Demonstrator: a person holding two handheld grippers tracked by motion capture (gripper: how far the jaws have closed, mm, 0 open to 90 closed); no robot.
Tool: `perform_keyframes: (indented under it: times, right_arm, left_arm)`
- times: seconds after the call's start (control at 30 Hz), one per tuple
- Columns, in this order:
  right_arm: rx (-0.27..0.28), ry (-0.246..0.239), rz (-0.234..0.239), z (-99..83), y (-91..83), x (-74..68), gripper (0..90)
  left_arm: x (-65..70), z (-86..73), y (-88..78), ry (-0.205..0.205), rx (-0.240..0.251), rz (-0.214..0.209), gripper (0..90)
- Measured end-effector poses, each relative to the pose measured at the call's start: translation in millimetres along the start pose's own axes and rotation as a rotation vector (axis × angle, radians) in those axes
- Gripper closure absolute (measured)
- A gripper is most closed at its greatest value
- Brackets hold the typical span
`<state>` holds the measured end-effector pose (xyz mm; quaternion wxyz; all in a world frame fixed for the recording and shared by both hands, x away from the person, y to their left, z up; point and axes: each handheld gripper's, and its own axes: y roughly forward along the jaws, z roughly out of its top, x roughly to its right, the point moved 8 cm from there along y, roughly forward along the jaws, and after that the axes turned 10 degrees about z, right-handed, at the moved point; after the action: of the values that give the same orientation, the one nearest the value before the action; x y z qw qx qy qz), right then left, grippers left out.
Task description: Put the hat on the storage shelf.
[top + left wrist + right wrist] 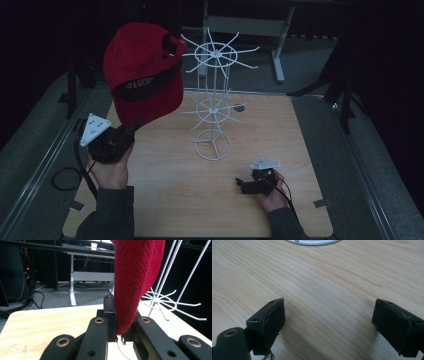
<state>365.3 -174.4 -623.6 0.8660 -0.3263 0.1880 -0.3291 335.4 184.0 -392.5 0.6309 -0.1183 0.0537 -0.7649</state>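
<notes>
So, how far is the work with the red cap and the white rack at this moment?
Done: the left gripper has the red cap clamped by its brim and lifted off the table. In hand: the cap is held up beside the top ring of the white wire rack, apparently touching no prong. Left: probably hanging it on a prong. The right gripper rests open and empty near the rack's base.

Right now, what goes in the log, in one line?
left tongs: shut on red cap | right tongs: open, low over table | white rack: bare
</notes>
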Motion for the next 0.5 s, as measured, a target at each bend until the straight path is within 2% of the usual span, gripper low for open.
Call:
perform_keyframes:
  times: [0.23,0.5]
  right_arm:
    - [0.002,-0.002,-0.001,0.2,0.1,0.2,11.2]
    - [0.003,0.0,-0.001,0.3,0.2,0.1,11.2]
  left_arm:
    - [-1.5,-9.0,1.4,-0.023,-0.008,0.002,85.5]
    - [-2.8,-23.0,3.5,-0.018,-0.012,0.012,85.4]
